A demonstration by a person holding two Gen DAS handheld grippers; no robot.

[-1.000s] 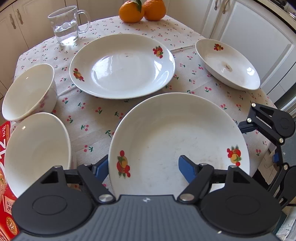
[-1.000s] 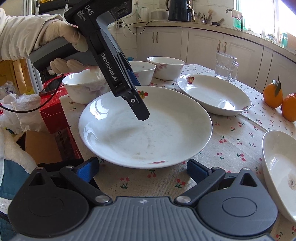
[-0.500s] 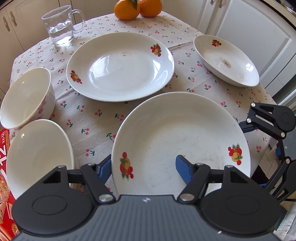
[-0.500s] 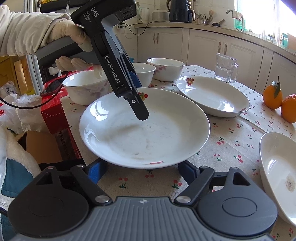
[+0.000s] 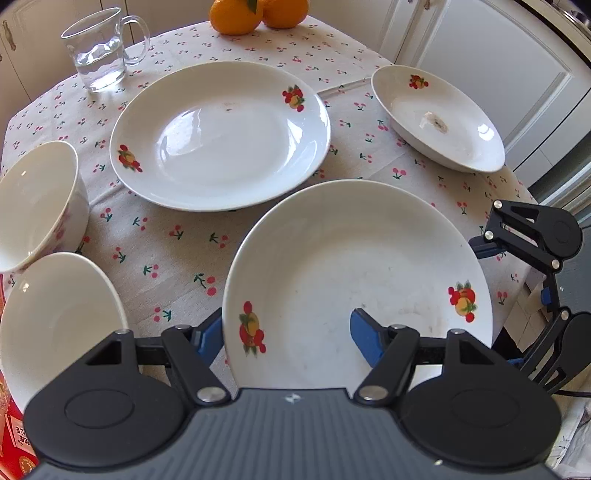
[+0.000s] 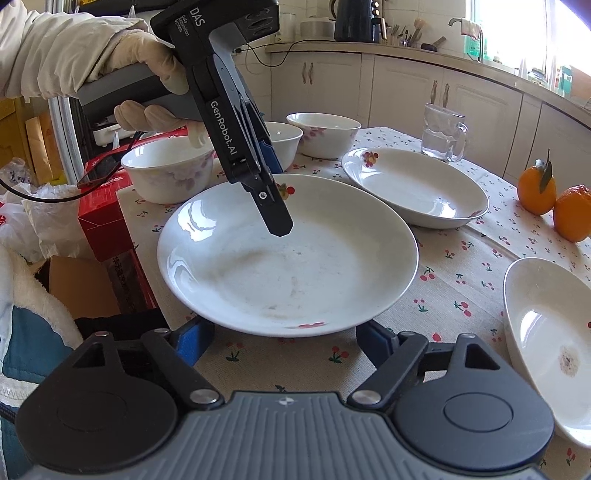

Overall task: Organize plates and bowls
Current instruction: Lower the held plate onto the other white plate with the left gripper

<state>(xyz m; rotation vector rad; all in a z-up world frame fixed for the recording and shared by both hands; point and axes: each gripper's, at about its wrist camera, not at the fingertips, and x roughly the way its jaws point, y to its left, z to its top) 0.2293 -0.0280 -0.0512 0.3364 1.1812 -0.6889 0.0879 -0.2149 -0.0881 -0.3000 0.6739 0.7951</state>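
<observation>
White plates [image 5: 221,133] bearing red-and-yellow fruit motifs; beige tablecloth [image 5: 177,251] printed with red cherries; white bowls [image 6: 166,170] with faint pink-purple flowers; two oranges [image 6: 535,190].

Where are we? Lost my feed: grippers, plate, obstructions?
Left gripper astride rim of near plate, jaws just closed in, grip unconfirmed. Right gripper open, just narrowed, fingers flanking its opposite edge. Bowls, second plate close by, nothing blocking.

Bright window [image 6: 517,33] daylight, glare on glossy plates [image 5: 221,136], fisheye-bent edges, sharp focus.
</observation>
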